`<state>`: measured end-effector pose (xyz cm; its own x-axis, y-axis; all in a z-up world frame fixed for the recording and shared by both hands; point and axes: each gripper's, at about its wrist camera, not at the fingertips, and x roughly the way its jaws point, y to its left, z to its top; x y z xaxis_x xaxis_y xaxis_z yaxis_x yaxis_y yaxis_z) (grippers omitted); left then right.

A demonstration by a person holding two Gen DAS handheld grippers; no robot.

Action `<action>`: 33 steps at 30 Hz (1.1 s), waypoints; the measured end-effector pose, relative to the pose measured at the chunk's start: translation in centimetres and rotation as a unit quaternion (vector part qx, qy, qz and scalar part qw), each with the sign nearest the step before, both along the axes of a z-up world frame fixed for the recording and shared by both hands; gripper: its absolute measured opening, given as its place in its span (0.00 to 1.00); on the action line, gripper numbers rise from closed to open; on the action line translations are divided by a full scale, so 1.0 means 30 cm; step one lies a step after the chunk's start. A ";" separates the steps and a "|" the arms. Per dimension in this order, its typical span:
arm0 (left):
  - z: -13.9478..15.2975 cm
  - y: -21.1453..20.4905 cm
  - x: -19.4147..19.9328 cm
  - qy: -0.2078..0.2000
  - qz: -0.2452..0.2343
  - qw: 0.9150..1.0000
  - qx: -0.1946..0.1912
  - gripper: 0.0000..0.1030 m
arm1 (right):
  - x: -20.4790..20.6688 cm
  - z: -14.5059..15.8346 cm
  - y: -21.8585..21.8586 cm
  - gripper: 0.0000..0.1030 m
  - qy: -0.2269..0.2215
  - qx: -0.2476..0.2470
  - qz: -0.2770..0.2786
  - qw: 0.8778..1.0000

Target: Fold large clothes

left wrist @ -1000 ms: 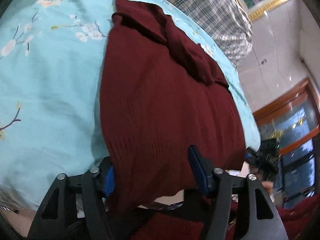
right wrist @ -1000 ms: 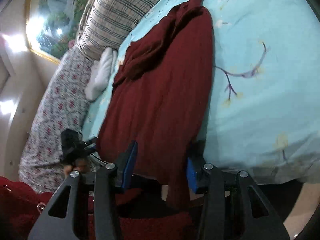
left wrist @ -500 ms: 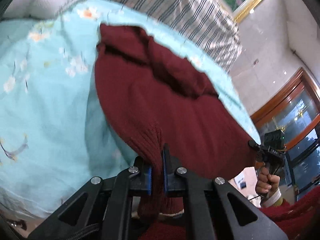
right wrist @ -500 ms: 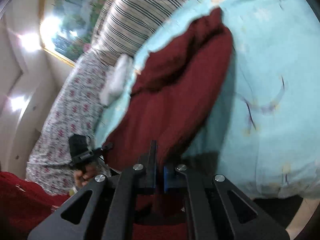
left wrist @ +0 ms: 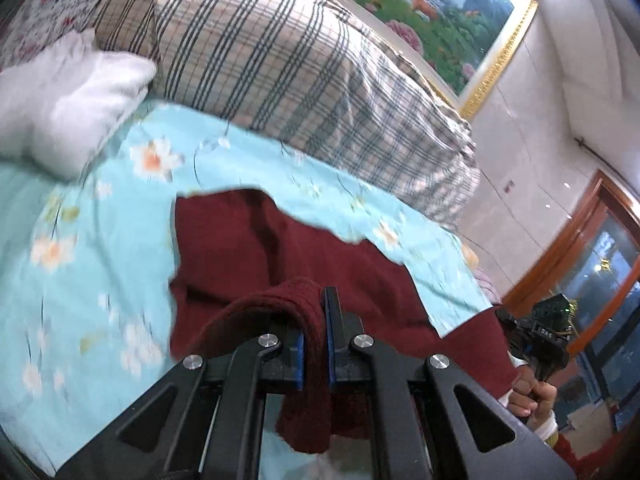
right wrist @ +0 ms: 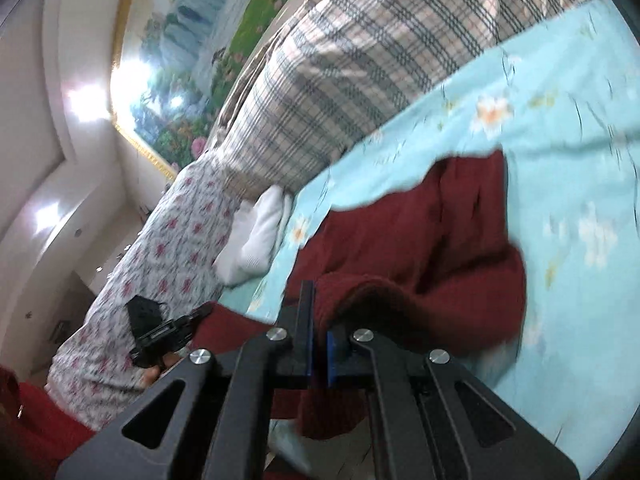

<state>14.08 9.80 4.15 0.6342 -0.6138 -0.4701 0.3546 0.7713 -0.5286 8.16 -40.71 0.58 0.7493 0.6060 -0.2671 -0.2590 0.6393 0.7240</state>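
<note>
Looking along the left gripper (left wrist: 314, 344), the left wrist view shows its blue-padded jaws drawn narrow on a thick fold of the dark red knitted sweater (left wrist: 256, 248). The ribbed hem bulges over the top of the jaws and hangs in a limp flap below them. Beyond, the sweater lies across the bed sheet (left wrist: 92, 280), a smooth turquoise cloth printed with pale blossoms. Its far edge is uneven and motion-blurred, and soft creases run through the knit. A plaid quilt (left wrist: 304, 72) in beige with dark lines is heaped past the sheet, with a puffy white cloth (left wrist: 68, 108) to its left. A gilt-framed landscape painting (left wrist: 440, 8) hangs on the wall. At the right edge a hand grips the black handle of the right gripper (left wrist: 540, 340).

From the right wrist view, the right gripper (right wrist: 318, 344) likewise has its jaws pressed close on a rounded hump of the same sweater (right wrist: 440, 240), the knit bunching just past the blue pads and drooping beneath. The sheet (right wrist: 580, 160) spreads to the right, the plaid quilt (right wrist: 360, 80) above, and a grey quilt with small red flowers (right wrist: 160, 260) lies to the left beside the white cloth (right wrist: 256, 240). The left gripper (right wrist: 160, 332) shows low on the left.
</note>
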 end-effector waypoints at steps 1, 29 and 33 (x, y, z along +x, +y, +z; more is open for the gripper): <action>0.008 -0.014 0.061 0.001 0.006 1.000 0.003 0.06 | 0.042 0.004 -0.014 0.05 0.003 0.003 -0.006 1.000; -0.405 -0.153 0.751 0.103 0.046 0.990 0.088 0.08 | 0.627 -0.319 -0.173 0.07 0.190 -0.006 -0.087 0.978; -0.343 -0.134 0.649 0.086 0.047 0.990 0.101 0.41 | 0.550 -0.254 -0.222 0.29 0.175 -0.002 -0.123 0.977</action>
<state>33.55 5.77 -6.13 0.5833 -0.4389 -0.6835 0.1943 0.8924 -0.4072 24.65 -47.38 -7.03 0.7345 0.4169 -0.5355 0.1670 0.6538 0.7380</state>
